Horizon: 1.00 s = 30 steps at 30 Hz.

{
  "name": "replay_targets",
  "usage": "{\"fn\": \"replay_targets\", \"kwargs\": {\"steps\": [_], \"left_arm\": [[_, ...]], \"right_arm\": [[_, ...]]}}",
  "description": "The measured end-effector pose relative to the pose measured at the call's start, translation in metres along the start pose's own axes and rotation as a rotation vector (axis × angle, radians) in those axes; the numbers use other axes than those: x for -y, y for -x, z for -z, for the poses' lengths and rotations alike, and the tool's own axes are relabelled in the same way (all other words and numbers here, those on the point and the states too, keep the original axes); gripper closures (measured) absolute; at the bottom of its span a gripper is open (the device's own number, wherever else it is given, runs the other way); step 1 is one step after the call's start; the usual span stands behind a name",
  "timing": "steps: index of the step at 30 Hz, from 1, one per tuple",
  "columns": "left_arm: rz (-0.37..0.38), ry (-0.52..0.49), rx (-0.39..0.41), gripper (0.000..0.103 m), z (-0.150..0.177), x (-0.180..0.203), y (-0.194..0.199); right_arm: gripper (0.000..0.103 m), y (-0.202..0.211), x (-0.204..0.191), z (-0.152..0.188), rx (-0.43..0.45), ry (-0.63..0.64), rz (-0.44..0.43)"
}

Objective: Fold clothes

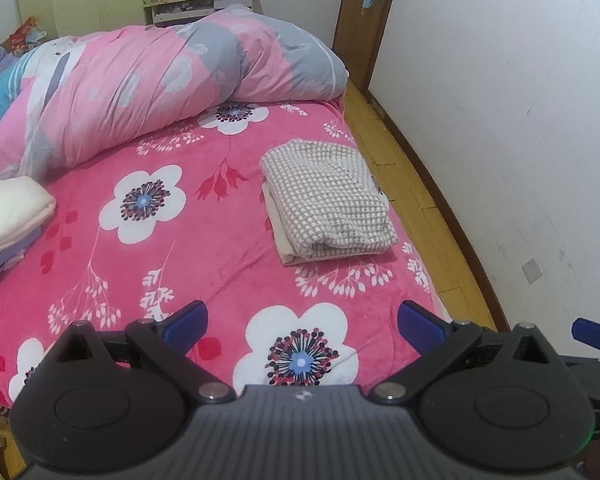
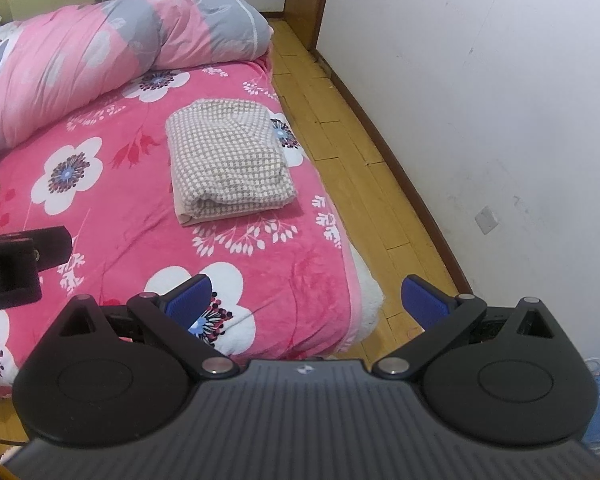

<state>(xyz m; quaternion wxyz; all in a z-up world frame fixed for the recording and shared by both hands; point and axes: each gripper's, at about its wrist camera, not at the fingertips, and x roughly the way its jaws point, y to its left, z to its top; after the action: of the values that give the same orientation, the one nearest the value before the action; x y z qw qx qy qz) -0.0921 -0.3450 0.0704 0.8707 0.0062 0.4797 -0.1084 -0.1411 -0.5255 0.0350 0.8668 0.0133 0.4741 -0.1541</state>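
The left gripper (image 1: 302, 326) and the right gripper (image 2: 306, 300) both hang above the near end of the bed (image 1: 204, 240), each with its blue fingers wide apart and holding nothing. A folded checkered garment (image 1: 328, 196) lies on the pink flowered sheet near the bed's right edge. A folded white pile (image 1: 10, 212) rests at the left, beside the rolled quilt (image 1: 148, 80).

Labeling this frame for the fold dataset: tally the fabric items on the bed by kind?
Folded beige-and-white checked garment, on a cream folded piece: 1
Folded cream and pale-blue clothes stack at left edge: 1
Rolled pink-and-grey floral quilt: 1
Pink floral fleece bedsheet: 1
Total: 4
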Motion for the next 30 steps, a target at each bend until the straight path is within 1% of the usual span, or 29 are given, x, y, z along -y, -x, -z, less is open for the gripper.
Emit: {"fn": "replay_targets", "kwargs": {"steps": [30], "left_arm": [[-0.026,-0.001,-0.004,0.001,-0.0011,-0.001,-0.0018]], "right_arm": [[0.001,-0.0008,-0.0032,-0.003,0.005,0.016,-0.014]]}}
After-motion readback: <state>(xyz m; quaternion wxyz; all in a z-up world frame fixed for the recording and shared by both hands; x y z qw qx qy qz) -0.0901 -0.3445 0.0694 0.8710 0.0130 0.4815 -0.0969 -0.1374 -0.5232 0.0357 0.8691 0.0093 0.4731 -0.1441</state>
